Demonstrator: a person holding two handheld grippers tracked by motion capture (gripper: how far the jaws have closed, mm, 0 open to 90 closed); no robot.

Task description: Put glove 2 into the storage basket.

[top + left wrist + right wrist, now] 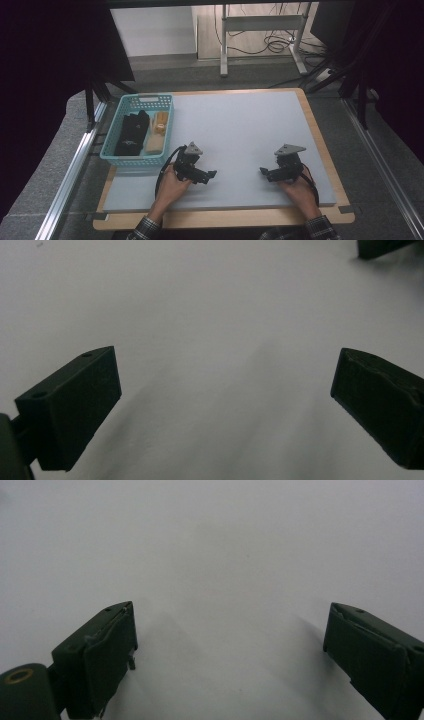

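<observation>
Grey and matte, the smooth mat covering the rectangular wooden desk lay bare under both tools, with a strip of pale wood showing along the near and right edges. The left tool, a black two-jaw gripper with a grey three-cornered plate on top, rested low over the mat toward the near left part of the desk, held in the person's left hand; in the left gripper view its two blocky black jaws stood wide apart with nothing but mat between them. The right tool, of the same make, sat toward the near right part, held in the right hand, and it pointed at the left one across a stretch of bare mat. In the right gripper view its dark jaws, faced with flat pads, were likewise spread wide and gripped nothing.

Nearest the left tool, just beyond it at the left edge of the desk, stood a turquoise plastic basket with latticed walls and a white label at its far rim; the label's writing was too small to read. Inside lay a black, soft-looking folded item on the left and pale tan blocks on the right. Both tools were apart from the basket, touching none of its contents.
</observation>
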